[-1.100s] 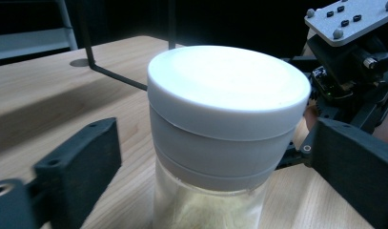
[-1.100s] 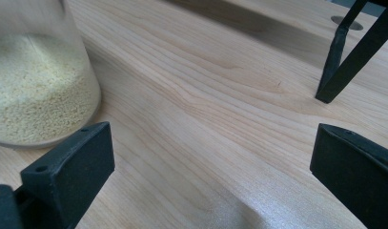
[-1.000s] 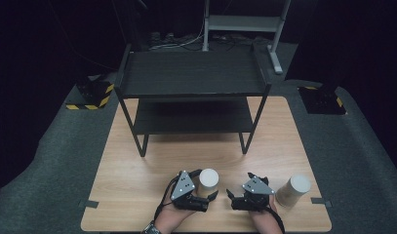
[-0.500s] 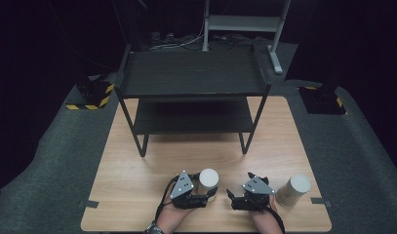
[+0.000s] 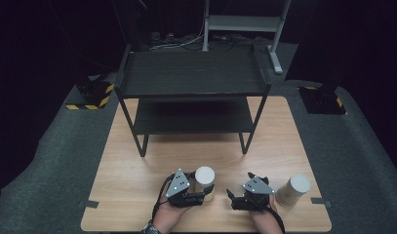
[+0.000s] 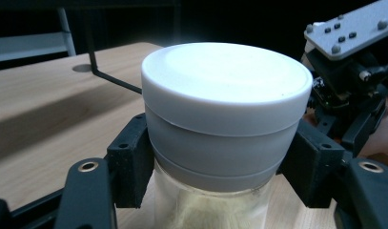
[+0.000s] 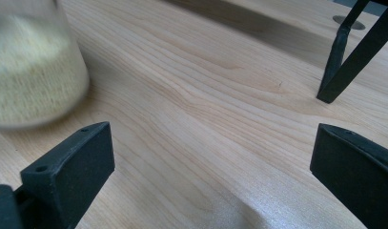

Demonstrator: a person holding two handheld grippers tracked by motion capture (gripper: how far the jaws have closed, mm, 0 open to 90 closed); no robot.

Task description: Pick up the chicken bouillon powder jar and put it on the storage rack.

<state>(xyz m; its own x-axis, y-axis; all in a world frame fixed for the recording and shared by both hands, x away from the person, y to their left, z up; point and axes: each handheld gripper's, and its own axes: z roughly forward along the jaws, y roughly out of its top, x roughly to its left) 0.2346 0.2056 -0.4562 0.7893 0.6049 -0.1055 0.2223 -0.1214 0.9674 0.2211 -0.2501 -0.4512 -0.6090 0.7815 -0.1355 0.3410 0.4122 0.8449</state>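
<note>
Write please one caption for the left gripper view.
Left gripper fingers clamp a white-lidded jar on the wooden table.

Ahead of you a black two-tier shelf rack (image 5: 193, 80) stands on the far half of the wooden table (image 5: 128, 170). Near the table's right edge a second white-lidded jar (image 5: 293, 190) stands alone, and two yellow-and-black striped floor blocks (image 5: 91, 95) flank the table on the grey carpet (image 5: 49, 161).

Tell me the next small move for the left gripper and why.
Probably lift the jar straight up. The left gripper has its jaws against the jar's sides just under the white lid, and the jar seems to stand on the table, short of the black shelf.
</note>
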